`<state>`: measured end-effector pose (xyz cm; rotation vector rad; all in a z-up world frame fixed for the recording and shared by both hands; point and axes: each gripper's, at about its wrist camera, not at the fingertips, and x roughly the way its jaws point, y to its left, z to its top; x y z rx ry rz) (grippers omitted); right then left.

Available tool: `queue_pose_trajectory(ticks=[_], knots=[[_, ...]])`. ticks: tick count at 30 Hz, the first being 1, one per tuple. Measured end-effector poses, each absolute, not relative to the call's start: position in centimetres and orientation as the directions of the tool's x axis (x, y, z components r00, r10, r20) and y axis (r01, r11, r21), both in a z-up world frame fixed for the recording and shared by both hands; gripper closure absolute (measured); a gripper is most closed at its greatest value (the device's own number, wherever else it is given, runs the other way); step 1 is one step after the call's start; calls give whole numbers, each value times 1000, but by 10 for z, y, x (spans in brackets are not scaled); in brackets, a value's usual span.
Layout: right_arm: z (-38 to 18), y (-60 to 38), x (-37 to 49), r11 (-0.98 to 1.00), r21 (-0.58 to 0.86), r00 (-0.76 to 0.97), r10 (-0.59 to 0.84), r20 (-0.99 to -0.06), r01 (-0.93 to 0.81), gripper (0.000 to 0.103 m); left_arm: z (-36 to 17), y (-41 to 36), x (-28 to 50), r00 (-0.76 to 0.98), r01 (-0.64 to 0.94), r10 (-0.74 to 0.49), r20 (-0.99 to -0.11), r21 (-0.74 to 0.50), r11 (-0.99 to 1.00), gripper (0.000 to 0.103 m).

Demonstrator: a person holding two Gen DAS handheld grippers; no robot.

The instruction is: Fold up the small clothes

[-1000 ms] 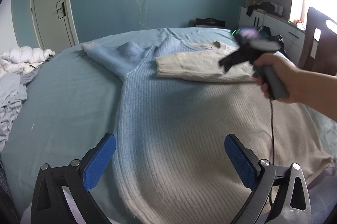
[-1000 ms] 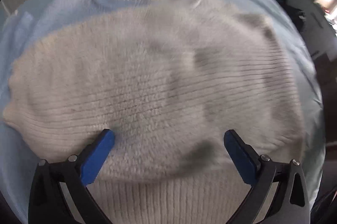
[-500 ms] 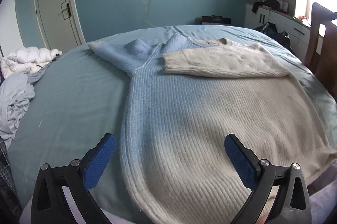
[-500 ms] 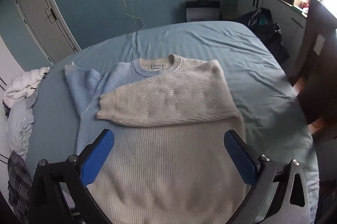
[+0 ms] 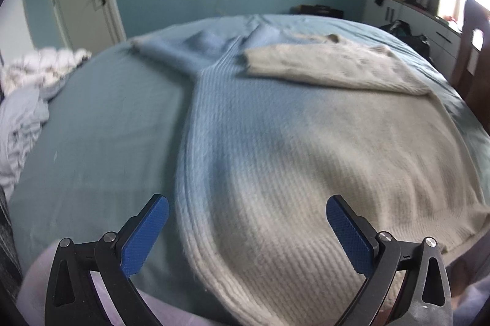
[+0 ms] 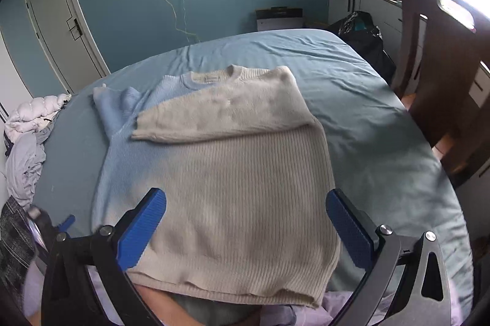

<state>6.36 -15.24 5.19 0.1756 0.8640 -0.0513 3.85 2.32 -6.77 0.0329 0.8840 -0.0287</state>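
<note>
My left gripper (image 5: 246, 229) and right gripper (image 6: 245, 221) both hang with jaws spread wide and empty over the near hem of the ribbed knit sweater, pale blue fading to cream (image 6: 232, 172), which lies flat across the middle of the frame on the blue-sheeted bed (image 6: 367, 123). I judge one fold done: the cream sleeve (image 6: 220, 108) lies across the chest. The blue sleeve (image 6: 113, 105), upper left, is still spread out, and the body is unfolded.

Left gripper (image 5: 247, 229), right gripper (image 6: 246, 221): black frames, blue ribbed finger pads (image 5: 144, 237), silver screws (image 5: 384, 236). Pale lilac clothing (image 5: 39, 280) below.
</note>
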Motion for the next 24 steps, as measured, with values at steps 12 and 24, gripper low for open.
queue_pose_trajectory(ticks=[12, 24], knots=[[-19, -278, 92, 989, 118, 656, 32, -754, 88, 1, -98, 36, 49, 545, -40, 25, -838, 4, 999, 0], [-36, -371, 93, 956, 229, 701, 36, -712, 183, 1, -56, 23, 27, 665, -24, 53, -745, 50, 998, 0]])
